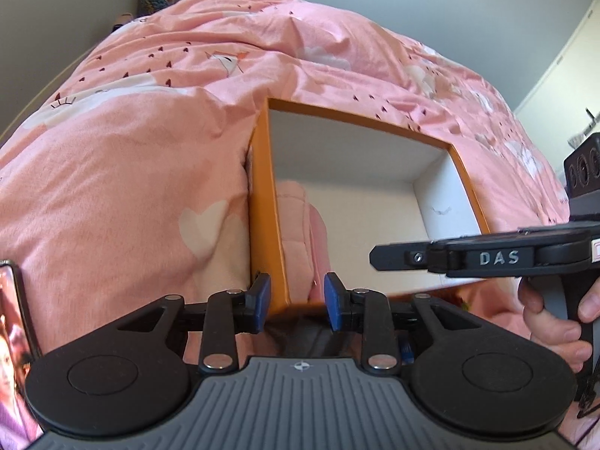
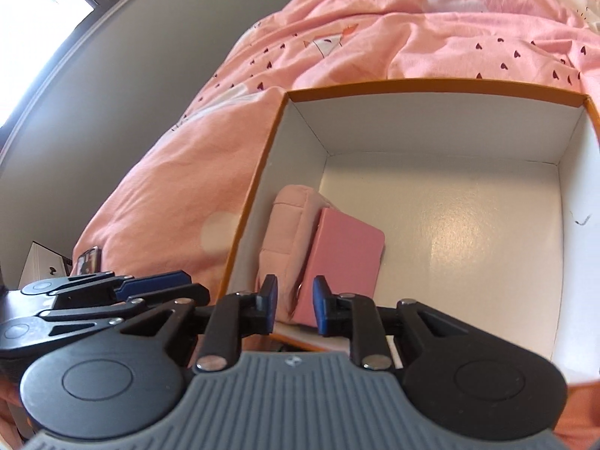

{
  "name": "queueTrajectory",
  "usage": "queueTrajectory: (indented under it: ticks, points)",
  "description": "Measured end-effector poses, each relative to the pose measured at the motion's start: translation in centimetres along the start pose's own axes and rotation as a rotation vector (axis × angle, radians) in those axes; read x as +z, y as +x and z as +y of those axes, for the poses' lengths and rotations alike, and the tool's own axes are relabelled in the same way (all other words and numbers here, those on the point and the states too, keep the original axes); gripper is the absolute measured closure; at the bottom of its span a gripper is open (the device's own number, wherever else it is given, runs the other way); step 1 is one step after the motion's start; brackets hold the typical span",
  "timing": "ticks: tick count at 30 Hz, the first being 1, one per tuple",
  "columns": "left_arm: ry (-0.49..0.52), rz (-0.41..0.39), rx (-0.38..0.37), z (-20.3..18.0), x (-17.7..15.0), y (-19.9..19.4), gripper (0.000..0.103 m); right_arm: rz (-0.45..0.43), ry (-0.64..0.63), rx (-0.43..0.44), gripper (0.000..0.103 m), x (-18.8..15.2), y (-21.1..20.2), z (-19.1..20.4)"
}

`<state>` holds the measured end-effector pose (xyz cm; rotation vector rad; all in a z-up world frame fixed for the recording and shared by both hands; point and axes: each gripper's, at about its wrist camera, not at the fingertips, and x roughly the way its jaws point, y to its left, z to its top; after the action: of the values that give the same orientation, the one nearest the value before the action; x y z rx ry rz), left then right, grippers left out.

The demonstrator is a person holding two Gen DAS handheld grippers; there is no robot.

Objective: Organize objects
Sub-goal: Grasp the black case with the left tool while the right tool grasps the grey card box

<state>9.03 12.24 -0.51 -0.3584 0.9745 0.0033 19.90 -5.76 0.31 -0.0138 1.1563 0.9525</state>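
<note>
On a pink-quilted bed (image 1: 131,157), an orange box (image 2: 262,172) already holds a pink pouch (image 2: 285,225) and notebook (image 2: 345,247). Left claw (image 1: 297,298) straddles its wall, pads apart; right claw (image 2: 294,305) hangs parted, empty. Most space remains unfilled.

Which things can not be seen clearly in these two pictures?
- Near corner of the orange box: left wrist view, behind the left claw.
- Pink notebook, lower edge: right wrist view, behind the right claw.
- Phone: cut off by the left edge.
</note>
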Motion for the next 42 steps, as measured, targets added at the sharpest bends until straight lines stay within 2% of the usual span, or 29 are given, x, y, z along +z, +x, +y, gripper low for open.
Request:
queueTrajectory:
  ticks: [3,5,9,13,16,22,26,30,34,37,42]
  points:
    - [0.044,0.048,-0.019,-0.4,-0.9,0.1,0.054,-0.022,-0.003,0.019,0.074,-1.7,-2.0,0.5]
    - [0.081,0.076,-0.021,-0.7,-1.5,0.6,0.052,-0.025,0.002,0.03,0.074,-3.0,-3.0,0.9]
    - [0.142,0.148,-0.041,-0.9,-2.2,2.7,0.041,0.001,0.031,0.015,0.073,-4.9,-2.9,1.0]
    - [0.14,0.219,-0.078,-0.3,-2.2,5.0,0.037,0.046,0.086,-0.019,0.071,-6.2,-1.4,-0.1]
    - [0.146,0.258,-0.071,-0.2,-2.0,6.3,0.035,0.064,0.121,-0.048,0.07,-6.8,-0.4,-0.9]
    - [0.189,0.338,-0.108,-0.8,-1.8,9.0,0.033,0.094,0.168,-0.051,0.066,-7.1,0.8,-2.1]
    - [0.199,0.38,-0.096,-0.7,-2.1,10.5,0.038,0.119,0.215,-0.041,0.066,-7.2,1.4,-2.9]
    - [0.205,0.41,-0.086,-0.6,-2.4,11.4,0.054,0.139,0.25,-0.029,0.065,-7.1,1.9,-3.4]
    - [0.209,0.405,-0.09,-0.9,-2.8,11.1,0.058,0.144,0.265,-0.035,0.063,-7.1,2.2,-3.7]
    - [0.218,0.404,-0.104,-1.4,-3.5,10.1,0.064,0.144,0.273,-0.04,0.063,-7.1,2.2,-3.9]
    - [0.191,0.378,-0.051,-1.2,-5.0,7.6,0.065,0.176,0.303,0.006,0.063,-7.1,2.4,-4.2]
